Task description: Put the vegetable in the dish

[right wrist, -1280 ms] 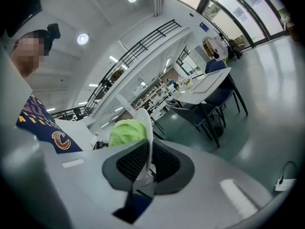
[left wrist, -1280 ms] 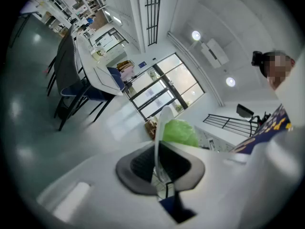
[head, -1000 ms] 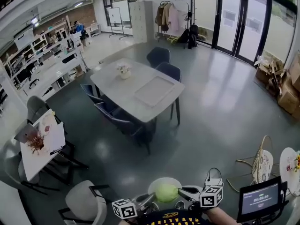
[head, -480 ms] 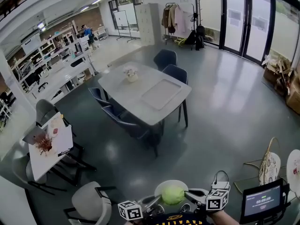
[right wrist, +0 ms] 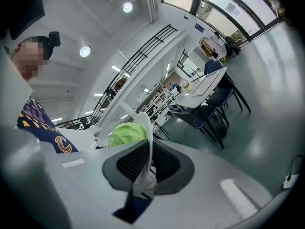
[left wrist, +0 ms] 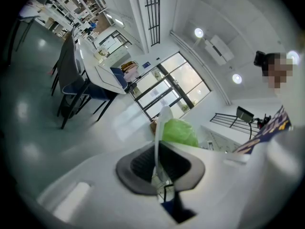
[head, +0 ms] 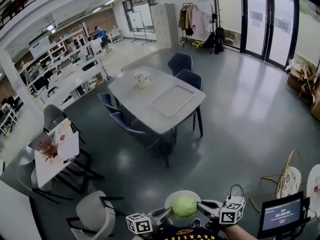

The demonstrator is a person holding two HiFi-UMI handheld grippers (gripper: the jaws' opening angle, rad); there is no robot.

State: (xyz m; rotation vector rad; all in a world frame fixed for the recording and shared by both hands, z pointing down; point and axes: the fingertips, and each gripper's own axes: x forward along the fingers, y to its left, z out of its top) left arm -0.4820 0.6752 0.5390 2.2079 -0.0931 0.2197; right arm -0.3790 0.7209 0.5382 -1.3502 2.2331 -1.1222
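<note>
A white dish (head: 176, 199) hangs in the air at the bottom middle of the head view, with a pale green leafy vegetable (head: 184, 207) lying in it. My left gripper (head: 167, 213) is shut on the dish's left rim and my right gripper (head: 203, 204) is shut on its right rim. In the left gripper view the thin dish rim (left wrist: 160, 128) stands edge-on between the dark pads, with the vegetable (left wrist: 181, 132) just past it. The right gripper view has the same rim (right wrist: 146, 137) pinched, and the vegetable (right wrist: 126, 134) to its left.
Far below and ahead, a grey table (head: 150, 96) with dark blue chairs (head: 185, 79) stands on a glossy grey floor. A white chair (head: 92, 215) and a small table with a painting (head: 52, 151) are at the left. A tablet screen (head: 282, 215) and a wire chair (head: 289, 181) are at the right.
The head view has shifted a little, so the room slides right in the frame. The dish with the vegetable stays held between both grippers.
</note>
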